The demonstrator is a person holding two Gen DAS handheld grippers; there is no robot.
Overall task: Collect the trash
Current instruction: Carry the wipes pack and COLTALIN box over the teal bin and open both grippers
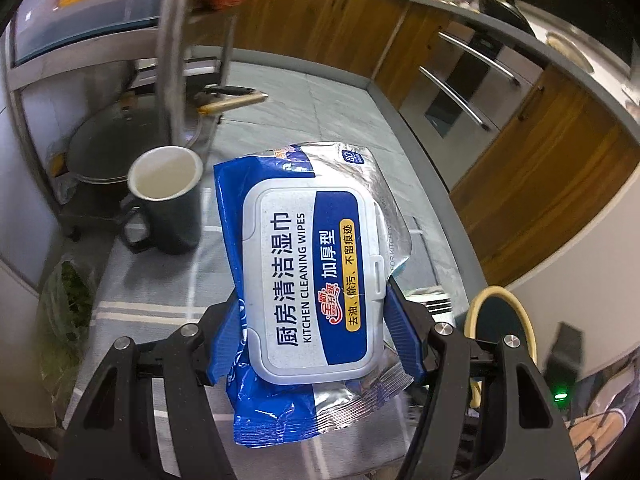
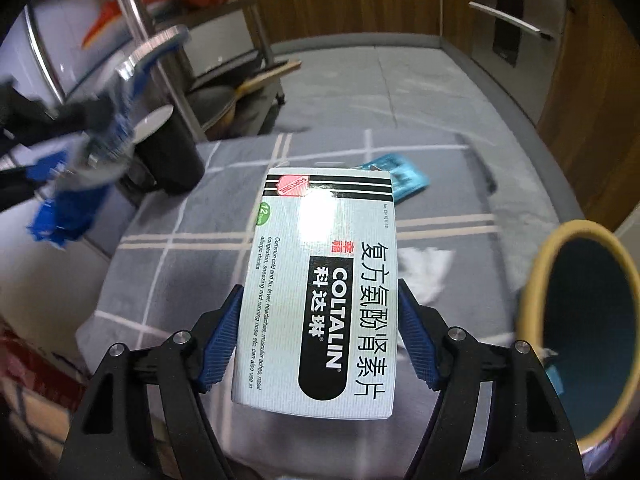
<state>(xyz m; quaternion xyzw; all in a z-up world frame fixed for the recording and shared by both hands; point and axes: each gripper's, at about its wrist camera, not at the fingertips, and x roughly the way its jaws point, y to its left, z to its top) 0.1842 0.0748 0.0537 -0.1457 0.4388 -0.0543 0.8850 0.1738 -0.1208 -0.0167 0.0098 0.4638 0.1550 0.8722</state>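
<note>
Left gripper (image 1: 316,332): black angular frame arms, triangular cut-outs, round silver screw heads | fingers (image 1: 226,340): blue ribbed pads | Right gripper (image 2: 318,338): the same black frame and silver screws | fingers (image 2: 418,346): blue ribbed pads

Worktop (image 2: 168,264) under grey plaid cloth. Dark mug (image 1: 168,200) with white inside stands upright near the far-left corner. Behind it a metal rack (image 1: 172,40): lidded pot (image 1: 100,152) on the low shelf, orange and yellow items up top, blurred. Wooden cabinets (image 1: 344,16) and steel oven handles (image 1: 476,60) along the far wall.
</note>
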